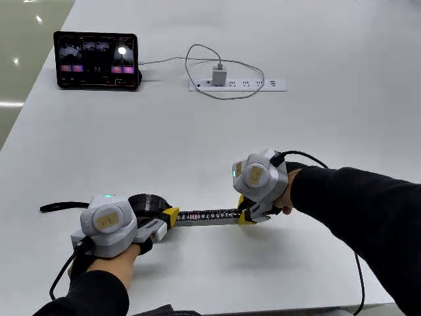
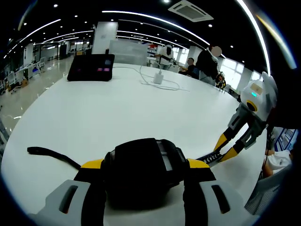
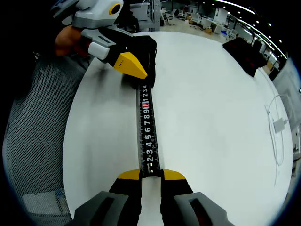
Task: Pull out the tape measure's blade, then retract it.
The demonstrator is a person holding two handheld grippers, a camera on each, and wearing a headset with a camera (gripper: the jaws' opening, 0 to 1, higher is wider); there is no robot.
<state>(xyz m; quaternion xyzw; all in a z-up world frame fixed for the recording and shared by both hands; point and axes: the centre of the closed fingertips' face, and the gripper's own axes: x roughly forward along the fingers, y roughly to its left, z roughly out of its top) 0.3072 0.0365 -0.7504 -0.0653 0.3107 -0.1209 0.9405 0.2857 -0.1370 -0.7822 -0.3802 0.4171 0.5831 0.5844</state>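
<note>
Between the left gripper's [image 2: 146,164] yellow tips the tape measure case [image 2: 141,181] looks matt black plastic. Its blade [image 3: 147,136], ahead of the right gripper [image 3: 151,175], is dark and faintly glossy. The table [image 1: 197,131] beneath is smooth, white laminate.

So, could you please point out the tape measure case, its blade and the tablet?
tape measure case [image 2: 141,172], left gripper view, black top.
blade [image 3: 147,136], right gripper view, numbered middle.
tablet [image 1: 97,60], head view, screen.
</note>
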